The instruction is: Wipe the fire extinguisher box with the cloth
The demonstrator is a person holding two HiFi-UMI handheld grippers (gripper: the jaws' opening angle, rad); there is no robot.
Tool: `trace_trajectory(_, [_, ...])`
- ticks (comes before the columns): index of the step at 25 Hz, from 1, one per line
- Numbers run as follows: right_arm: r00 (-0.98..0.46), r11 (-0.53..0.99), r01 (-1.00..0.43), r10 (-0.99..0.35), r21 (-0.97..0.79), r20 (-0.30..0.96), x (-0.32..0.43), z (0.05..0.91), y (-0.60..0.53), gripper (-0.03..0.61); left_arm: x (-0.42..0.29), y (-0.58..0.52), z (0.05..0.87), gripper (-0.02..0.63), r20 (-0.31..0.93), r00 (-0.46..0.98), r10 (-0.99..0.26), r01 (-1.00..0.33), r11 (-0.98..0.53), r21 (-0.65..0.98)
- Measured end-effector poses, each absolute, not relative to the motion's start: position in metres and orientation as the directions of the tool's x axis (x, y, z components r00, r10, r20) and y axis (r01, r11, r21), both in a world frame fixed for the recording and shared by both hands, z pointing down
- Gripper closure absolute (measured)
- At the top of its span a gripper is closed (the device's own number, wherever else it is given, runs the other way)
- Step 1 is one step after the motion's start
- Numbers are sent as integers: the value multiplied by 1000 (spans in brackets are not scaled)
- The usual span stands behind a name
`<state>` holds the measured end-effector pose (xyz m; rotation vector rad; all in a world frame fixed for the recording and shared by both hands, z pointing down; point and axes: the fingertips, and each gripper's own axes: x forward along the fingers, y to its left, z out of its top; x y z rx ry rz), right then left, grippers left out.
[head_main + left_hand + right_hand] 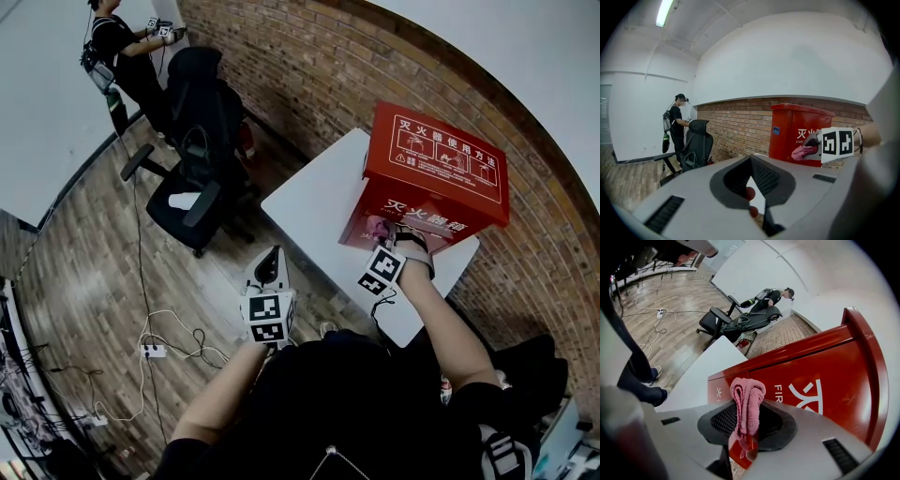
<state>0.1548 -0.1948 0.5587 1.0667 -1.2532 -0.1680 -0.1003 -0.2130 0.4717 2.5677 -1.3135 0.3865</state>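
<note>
The red fire extinguisher box (436, 178) stands on a white table (314, 202) against the brick wall. My right gripper (382, 234) is shut on a bunched pink cloth (377, 227) and holds it against the box's lower front face. In the right gripper view the cloth (747, 390) sticks up between the jaws of the right gripper (748, 405), close to the box (820, 380). My left gripper (274, 253) hangs shut and empty over the floor, left of the table. The left gripper view shows the left gripper (751, 159), the box (797, 126) and the cloth (804, 151).
A black office chair (197, 159) stands just left of the table. Another person (127, 56) stands farther back by the wall. A power strip (153, 351) and loose cables lie on the wood floor at lower left. The brick wall (309, 56) runs behind the box.
</note>
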Motion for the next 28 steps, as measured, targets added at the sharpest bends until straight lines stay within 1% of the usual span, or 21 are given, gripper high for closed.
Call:
trace_trajectory(16, [376,517,-432,-641,739,669,155,525,-196,472,-103,-207,472,586,332,567,-754,-814,-574,88])
trace_trajectory(28, [405,484,-413,-661,772,631,156,480,-194,472,-104,-198,469,586,325,584,-744,-802,-590,90])
